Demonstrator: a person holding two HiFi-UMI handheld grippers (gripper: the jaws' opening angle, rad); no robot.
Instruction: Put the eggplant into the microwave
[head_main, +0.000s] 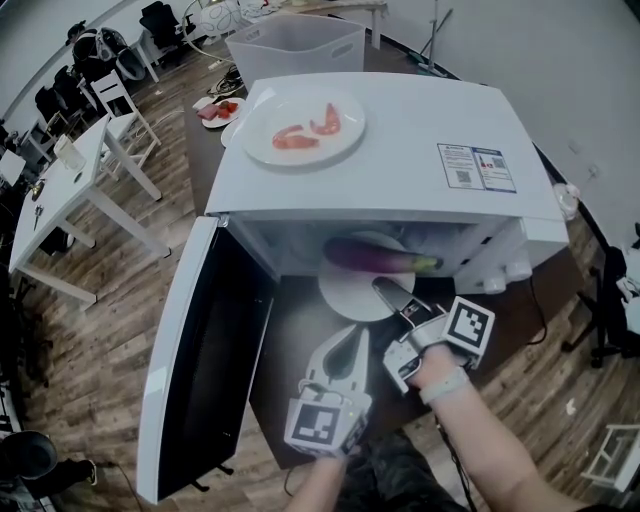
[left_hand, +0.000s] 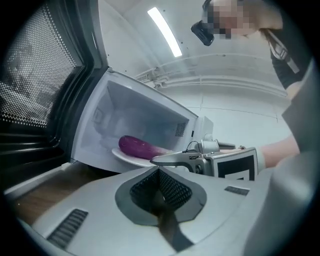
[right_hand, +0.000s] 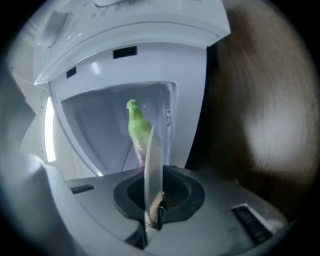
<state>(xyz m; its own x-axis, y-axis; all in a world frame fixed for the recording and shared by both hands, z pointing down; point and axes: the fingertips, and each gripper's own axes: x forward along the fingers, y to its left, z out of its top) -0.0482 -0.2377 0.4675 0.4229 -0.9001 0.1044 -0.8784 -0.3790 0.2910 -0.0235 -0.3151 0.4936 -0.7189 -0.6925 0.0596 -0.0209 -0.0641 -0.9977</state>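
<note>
Looking at a long, slim eggplant (head_main: 372, 257), glossy deep purple along its body and fading to pale green at the stem end, toward three o'clock in the head view. Finding it lying lengthwise on a white plate (head_main: 345, 300), inside the mouth of the open white microwave (head_main: 400, 140), with the plate's near rim jutting out toward six o'clock. Catching the eggplant (left_hand: 136, 146) as a purple body in the left gripper view and only as a green tip in the right gripper view. Passing the dark-windowed door (head_main: 205, 350), hanging wide open at nine o'clock. Holding the left gripper (head_main: 351, 336) just beside the plate's rim at six o'clock, roughly level, pointing toward twelve, jaws pressing together on nothing. Holding the right gripper (head_main: 384, 290) level at the plate's five o'clock, forearm trailing toward five, jaws clamping the thin rim, plate (right_hand: 152, 160) standing edge-on between them.
</note>
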